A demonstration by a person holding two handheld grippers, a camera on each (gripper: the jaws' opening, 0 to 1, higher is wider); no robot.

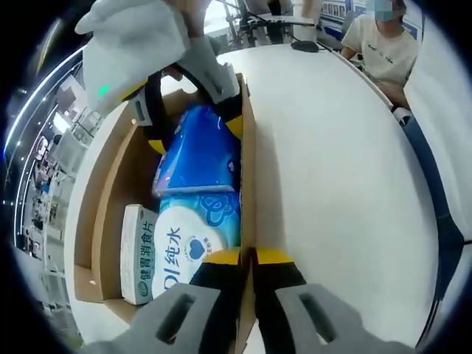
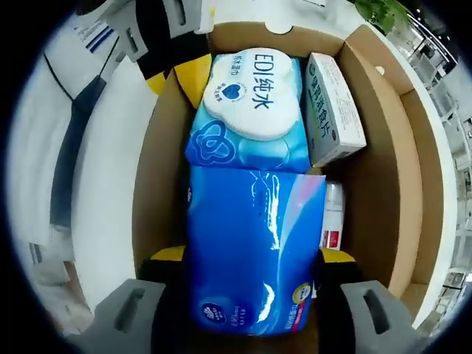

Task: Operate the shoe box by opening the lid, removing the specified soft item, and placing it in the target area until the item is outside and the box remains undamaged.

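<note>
- Two grippers work at the open box (image 2: 158, 184) on a white table (image 1: 339, 184).
- Left gripper (image 1: 248, 258) pinches the box's wall.
- Right gripper (image 2: 254, 258) clamps the blue pack (image 2: 254, 243), still inside, beside the wipes (image 2: 251, 110).

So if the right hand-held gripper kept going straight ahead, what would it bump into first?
Its jaws already straddle the blue tissue pack, so that moves with the right hand-held gripper. Straight ahead, the pack would probably meet the wet wipes pack first, lying just beyond it in the cardboard box.
</note>
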